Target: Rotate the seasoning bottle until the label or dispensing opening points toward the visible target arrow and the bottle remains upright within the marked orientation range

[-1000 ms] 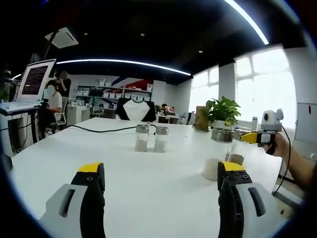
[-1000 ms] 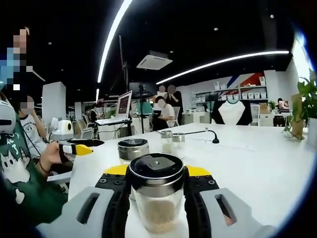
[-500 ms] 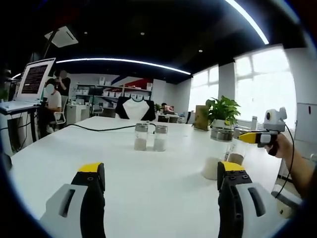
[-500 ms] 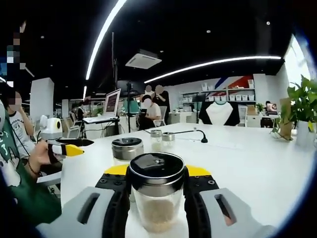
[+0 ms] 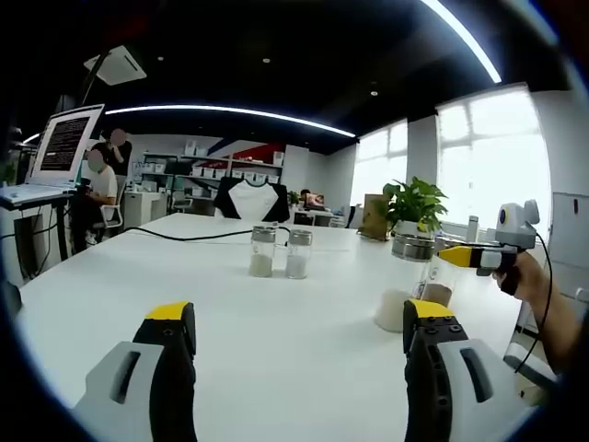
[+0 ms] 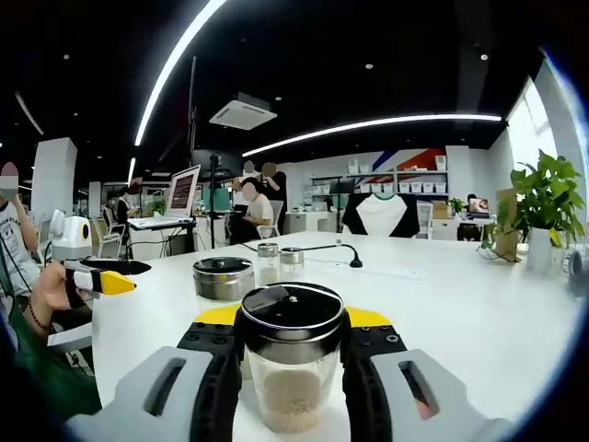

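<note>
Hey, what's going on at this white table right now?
A person is working two hand-held grippers at a white table. The right hand-held gripper is clamped on a seasoning bottle with a dark lid and pale grains inside, standing upright. A second bottle sits just behind it, and two small shakers stand further back. The left hand-held gripper is open and holds nothing, above the bare tabletop. No target arrow is visible.

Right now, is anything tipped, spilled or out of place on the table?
Nothing stands out. The seasoning bottle stands upright in the right tool, lid on; the two small shakers stand upright on the white table. No spill visible.
</note>
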The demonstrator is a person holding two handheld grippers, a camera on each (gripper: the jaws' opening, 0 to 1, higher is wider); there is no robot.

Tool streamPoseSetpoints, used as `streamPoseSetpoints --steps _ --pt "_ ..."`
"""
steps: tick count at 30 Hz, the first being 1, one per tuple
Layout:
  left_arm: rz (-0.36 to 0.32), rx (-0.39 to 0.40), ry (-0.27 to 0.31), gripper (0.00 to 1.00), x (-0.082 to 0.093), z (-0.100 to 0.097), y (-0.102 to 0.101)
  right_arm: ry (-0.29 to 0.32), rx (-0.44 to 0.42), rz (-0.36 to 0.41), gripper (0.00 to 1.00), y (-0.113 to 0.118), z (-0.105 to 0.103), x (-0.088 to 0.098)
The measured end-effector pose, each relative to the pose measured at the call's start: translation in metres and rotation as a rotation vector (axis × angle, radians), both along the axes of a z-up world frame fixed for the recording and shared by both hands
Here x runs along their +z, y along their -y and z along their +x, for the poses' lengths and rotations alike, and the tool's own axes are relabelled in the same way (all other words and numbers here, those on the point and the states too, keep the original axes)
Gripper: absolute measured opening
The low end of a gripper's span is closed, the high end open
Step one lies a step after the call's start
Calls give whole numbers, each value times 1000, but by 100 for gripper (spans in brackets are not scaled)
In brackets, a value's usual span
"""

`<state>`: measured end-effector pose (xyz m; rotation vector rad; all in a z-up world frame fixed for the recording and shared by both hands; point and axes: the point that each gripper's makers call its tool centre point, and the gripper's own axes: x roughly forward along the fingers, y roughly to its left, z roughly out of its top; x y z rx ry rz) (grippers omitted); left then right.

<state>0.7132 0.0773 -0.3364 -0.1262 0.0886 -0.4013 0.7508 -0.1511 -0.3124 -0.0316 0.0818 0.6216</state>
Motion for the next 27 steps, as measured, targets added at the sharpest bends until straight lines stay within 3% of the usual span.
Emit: streamPoseSetpoints --steps 27 --pt "-7 -6 -3 99 1 -1 1 41 -239 -5 39 4 4 1"
